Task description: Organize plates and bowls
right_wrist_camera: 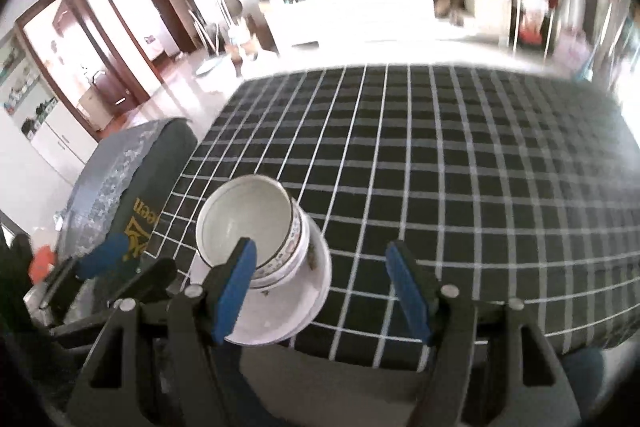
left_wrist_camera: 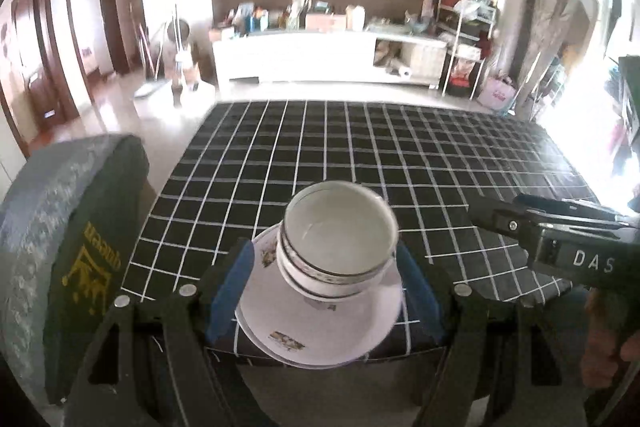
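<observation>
Stacked white bowls (left_wrist_camera: 340,243) with dark patterned bands sit tilted on stacked white plates (left_wrist_camera: 320,323) at the near edge of the checked table (left_wrist_camera: 400,147). My left gripper (left_wrist_camera: 324,291) is open, its blue pads on either side of the plates, not touching them. In the right wrist view the bowls (right_wrist_camera: 256,227) and plates (right_wrist_camera: 288,303) lie at lower left. My right gripper (right_wrist_camera: 320,287) is open and empty, just right of the stack; its left pad (right_wrist_camera: 236,287) overlaps the bowls in view. The right gripper also shows in the left wrist view (left_wrist_camera: 560,231).
A chair back with a grey-green cover (left_wrist_camera: 72,247) stands left of the table, also in the right wrist view (right_wrist_camera: 132,187). The black-and-white checked cloth stretches far and right. A white cabinet (left_wrist_camera: 320,55) with clutter stands across the room.
</observation>
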The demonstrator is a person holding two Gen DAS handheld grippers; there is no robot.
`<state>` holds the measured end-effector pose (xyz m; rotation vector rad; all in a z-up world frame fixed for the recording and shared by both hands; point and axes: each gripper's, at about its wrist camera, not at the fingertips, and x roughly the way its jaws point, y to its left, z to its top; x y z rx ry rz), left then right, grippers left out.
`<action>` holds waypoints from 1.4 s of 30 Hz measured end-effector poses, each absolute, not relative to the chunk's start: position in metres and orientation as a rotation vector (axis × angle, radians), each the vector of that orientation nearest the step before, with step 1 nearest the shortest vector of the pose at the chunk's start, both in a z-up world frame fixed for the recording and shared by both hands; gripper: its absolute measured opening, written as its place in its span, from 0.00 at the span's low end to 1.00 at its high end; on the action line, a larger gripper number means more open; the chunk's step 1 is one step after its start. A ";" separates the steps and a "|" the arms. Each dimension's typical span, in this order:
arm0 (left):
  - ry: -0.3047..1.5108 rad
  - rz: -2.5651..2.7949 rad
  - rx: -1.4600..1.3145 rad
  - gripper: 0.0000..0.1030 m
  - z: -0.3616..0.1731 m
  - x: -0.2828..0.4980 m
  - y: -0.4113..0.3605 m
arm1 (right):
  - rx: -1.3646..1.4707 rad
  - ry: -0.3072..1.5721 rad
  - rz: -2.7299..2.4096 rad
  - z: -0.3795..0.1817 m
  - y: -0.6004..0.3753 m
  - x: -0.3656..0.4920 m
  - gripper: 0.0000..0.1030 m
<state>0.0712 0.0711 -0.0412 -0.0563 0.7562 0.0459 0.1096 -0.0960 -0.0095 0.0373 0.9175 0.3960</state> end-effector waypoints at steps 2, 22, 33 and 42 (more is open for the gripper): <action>0.730 0.037 -0.061 0.70 -0.037 0.061 0.063 | 0.007 0.870 0.391 -0.003 -0.099 0.096 0.70; 0.515 0.039 -0.005 0.96 -0.036 -0.027 0.029 | -0.086 0.596 0.253 -0.004 -0.144 -0.009 1.00; 0.537 0.046 0.014 0.99 -0.049 -0.036 0.023 | -0.108 0.608 0.225 -0.022 -0.148 -0.021 1.00; 0.531 0.053 0.020 0.99 -0.048 -0.039 0.021 | -0.101 0.600 0.242 -0.023 -0.145 -0.028 1.00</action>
